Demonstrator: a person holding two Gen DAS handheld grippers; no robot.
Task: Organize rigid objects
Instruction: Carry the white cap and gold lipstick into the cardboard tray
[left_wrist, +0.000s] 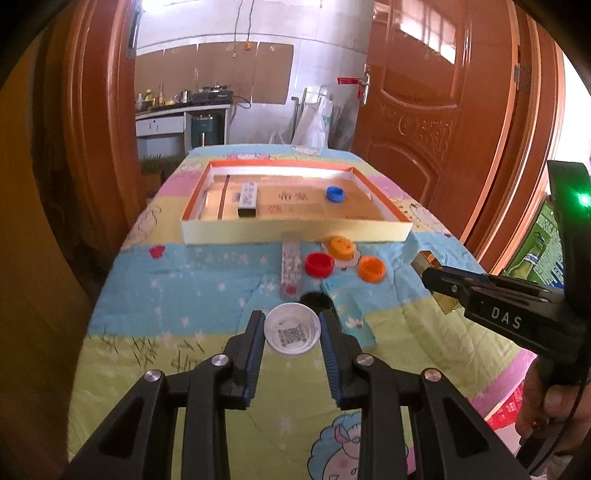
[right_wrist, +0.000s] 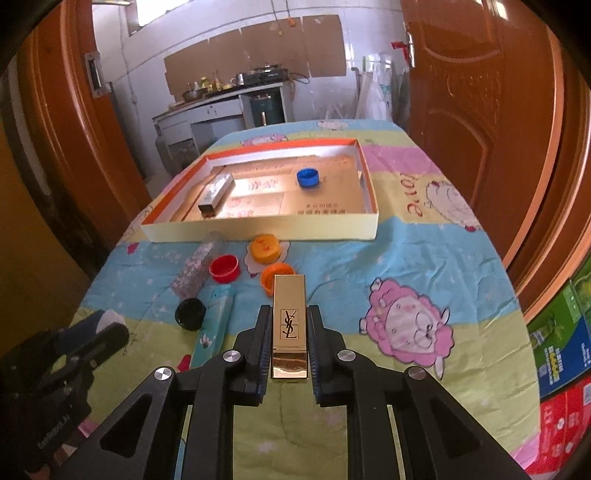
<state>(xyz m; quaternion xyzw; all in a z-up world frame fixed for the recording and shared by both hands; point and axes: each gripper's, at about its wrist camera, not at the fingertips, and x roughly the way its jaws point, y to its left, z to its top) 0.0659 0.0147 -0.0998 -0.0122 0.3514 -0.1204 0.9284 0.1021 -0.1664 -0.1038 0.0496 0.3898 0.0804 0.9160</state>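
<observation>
The left tongs (left_wrist: 292, 334) clamp a white cap (left_wrist: 291, 328), and the right tongs (right_wrist: 289, 334) clamp a gold lipstick case (right_wrist: 289, 325), both above the quilt-covered worktop (right_wrist: 406, 266). Beyond lie red (right_wrist: 224, 268) and orange caps (right_wrist: 263, 248); the tray (right_wrist: 258, 225) holds a blue cap (right_wrist: 307, 178).

1. The left wrist fisheye looks forward and down along its own fingers (left_wrist: 255, 354) at the bottom of the frame, close above the quilted table (left_wrist: 207, 280).
2. The right wrist fisheye does likewise, its fingers (right_wrist: 258, 350) at the bottom.
3. Both face the shallow box (left_wrist: 295, 230) (right_wrist: 258, 227) at mid-frame and the kitchen doorway beyond; each catches the other gripper at a side edge.
</observation>
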